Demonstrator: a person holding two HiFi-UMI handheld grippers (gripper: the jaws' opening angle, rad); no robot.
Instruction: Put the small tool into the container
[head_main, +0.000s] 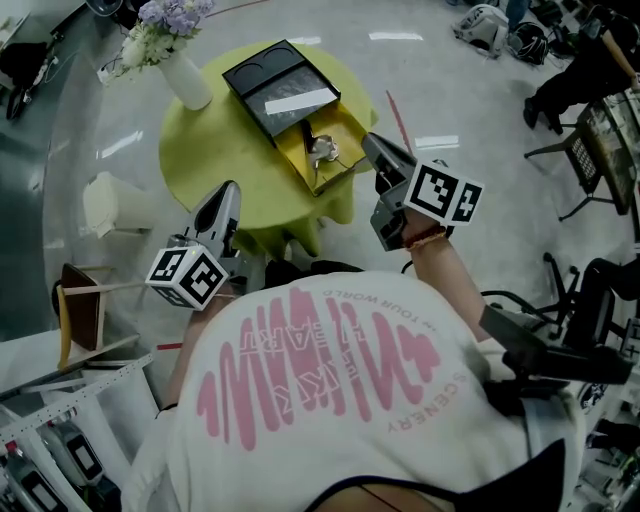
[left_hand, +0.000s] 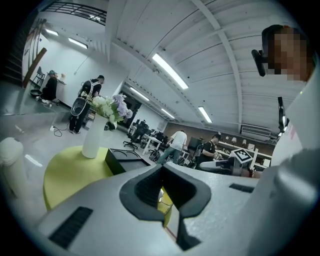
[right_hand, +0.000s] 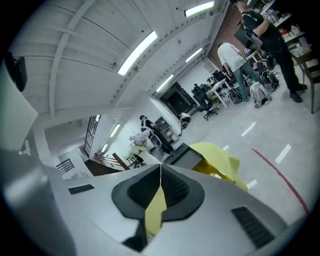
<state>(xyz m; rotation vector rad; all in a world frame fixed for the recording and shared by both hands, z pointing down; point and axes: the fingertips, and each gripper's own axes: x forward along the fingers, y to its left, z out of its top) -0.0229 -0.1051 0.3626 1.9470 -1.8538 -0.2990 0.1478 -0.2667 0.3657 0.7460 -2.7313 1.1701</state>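
Held left tongs (head_main: 228, 192) and right tongs (head_main: 371, 142) shut tight on nothing, but might have bumped the box (head_main: 346, 127) and spilled the little tool (head_main: 322, 150) by swinging close.

Arms out ahead of your chest, you hold the left gripper (head_main: 226, 195) near your left side and the right gripper (head_main: 374, 146) farther forward (a red band (head_main: 428, 236) circles that wrist); both jaw pairs meet, empty.

Worn by the person, a white cotton T-shirt (head_main: 330, 400) in the head view carries pink print, seen upside down. "YOUR WORLD" runs along the upper arc and "SCENERY" along the right side. The larger pink letters across the middle are not clearly legible.
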